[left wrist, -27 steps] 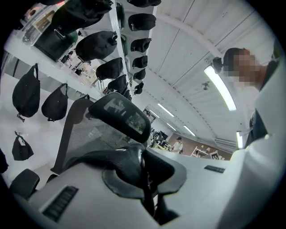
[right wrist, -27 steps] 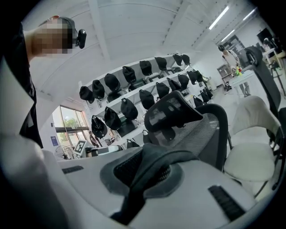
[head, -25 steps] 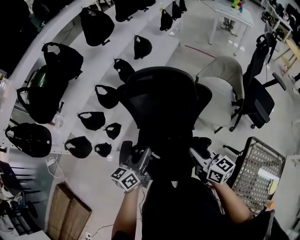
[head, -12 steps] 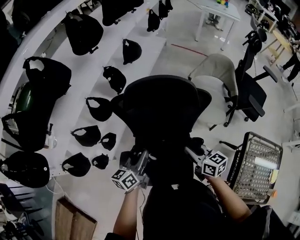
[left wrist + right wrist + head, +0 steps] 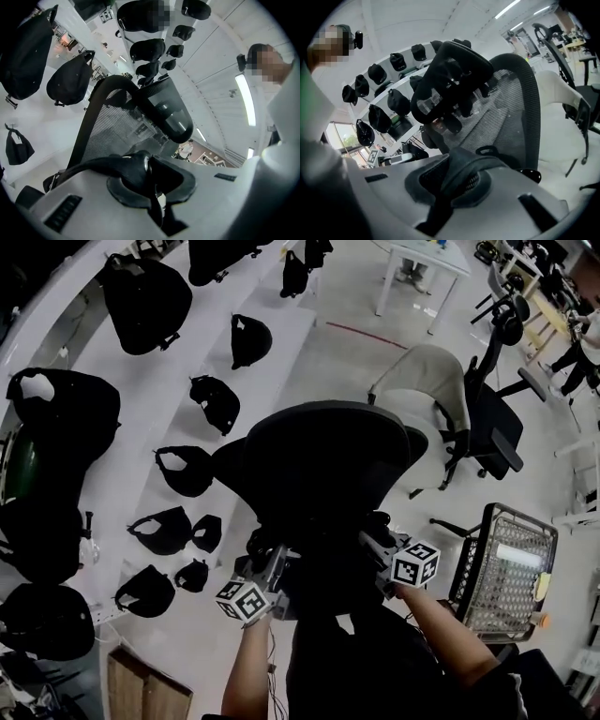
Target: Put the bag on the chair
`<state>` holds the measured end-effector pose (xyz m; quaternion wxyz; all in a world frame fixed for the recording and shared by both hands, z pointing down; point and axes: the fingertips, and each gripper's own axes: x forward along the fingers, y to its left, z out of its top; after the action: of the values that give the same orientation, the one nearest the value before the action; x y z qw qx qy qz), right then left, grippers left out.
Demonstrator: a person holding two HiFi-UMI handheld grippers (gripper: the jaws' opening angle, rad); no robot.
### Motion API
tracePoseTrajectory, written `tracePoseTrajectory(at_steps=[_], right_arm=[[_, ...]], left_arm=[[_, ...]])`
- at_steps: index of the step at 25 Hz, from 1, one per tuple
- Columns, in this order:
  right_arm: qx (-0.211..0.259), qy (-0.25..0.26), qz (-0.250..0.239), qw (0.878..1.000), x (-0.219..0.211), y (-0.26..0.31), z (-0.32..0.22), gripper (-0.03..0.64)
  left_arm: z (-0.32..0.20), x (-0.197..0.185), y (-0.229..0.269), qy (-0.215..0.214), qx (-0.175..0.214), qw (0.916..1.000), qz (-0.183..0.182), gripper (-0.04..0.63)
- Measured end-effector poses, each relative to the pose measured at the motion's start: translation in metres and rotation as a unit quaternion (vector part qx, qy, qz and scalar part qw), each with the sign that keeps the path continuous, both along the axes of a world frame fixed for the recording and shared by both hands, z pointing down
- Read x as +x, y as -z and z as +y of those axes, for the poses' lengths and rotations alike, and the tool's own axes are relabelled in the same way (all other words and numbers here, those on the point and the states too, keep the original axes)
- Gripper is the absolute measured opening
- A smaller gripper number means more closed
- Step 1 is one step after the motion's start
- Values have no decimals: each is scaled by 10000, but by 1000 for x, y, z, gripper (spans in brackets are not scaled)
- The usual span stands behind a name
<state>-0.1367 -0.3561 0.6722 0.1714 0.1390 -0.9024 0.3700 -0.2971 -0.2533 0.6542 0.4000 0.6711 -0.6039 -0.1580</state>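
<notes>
A black mesh office chair (image 5: 328, 460) stands right in front of me, its back (image 5: 110, 126) filling both gripper views. The black bag (image 5: 328, 570) hangs between my two grippers above the seat; its outline blends with the dark chair and my dark clothes. My left gripper (image 5: 279, 557) is shut on a black strap of the bag (image 5: 93, 165). My right gripper (image 5: 372, 542) is shut on a fold of black bag fabric (image 5: 464, 166) with a zip showing. In the gripper views the left jaws (image 5: 151, 174) and the right jaws (image 5: 451, 182) both pinch this material.
Long white shelves (image 5: 141, 427) at the left carry several black bags. A beige chair (image 5: 427, 381) and a black chair (image 5: 487, 432) stand to the right, with a wire basket cart (image 5: 506, 568) near my right arm. A white table (image 5: 422, 259) is far back.
Both grippers, still holding the bag, have moved in toward the black chair. The chair and shelves have shifted left and down in the head view.
</notes>
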Motion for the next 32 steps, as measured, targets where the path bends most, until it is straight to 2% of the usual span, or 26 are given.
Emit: tracePoseTrajectory(at_steps=[8, 14, 20, 25, 28, 32], right_arm=[[-481, -362, 279, 9978, -7, -53, -19, 15], [-761, -335, 587, 9948, -8, -94, -25, 15], [-1032, -437, 710, 9912, -3, -128, -27, 16], [-1374, -520, 825, 9857, -4, -156, -29, 17], [-1429, -623, 807, 9845, -4, -167, -34, 18], [-1193, -507, 846, 9880, -7, -175, -47, 18]], left_arm=[[-17, -10, -45, -132, -366, 9992, 107, 28], [-21, -13, -78, -165, -605, 9978, 220, 28], [-26, -13, -113, -1, -832, 9949, 575, 28], [-31, -20, -150, 369, -994, 9906, 862, 28], [-35, -18, -162, 259, -931, 9927, 722, 28], [-47, -18, -166, -131, -925, 9947, 418, 28]])
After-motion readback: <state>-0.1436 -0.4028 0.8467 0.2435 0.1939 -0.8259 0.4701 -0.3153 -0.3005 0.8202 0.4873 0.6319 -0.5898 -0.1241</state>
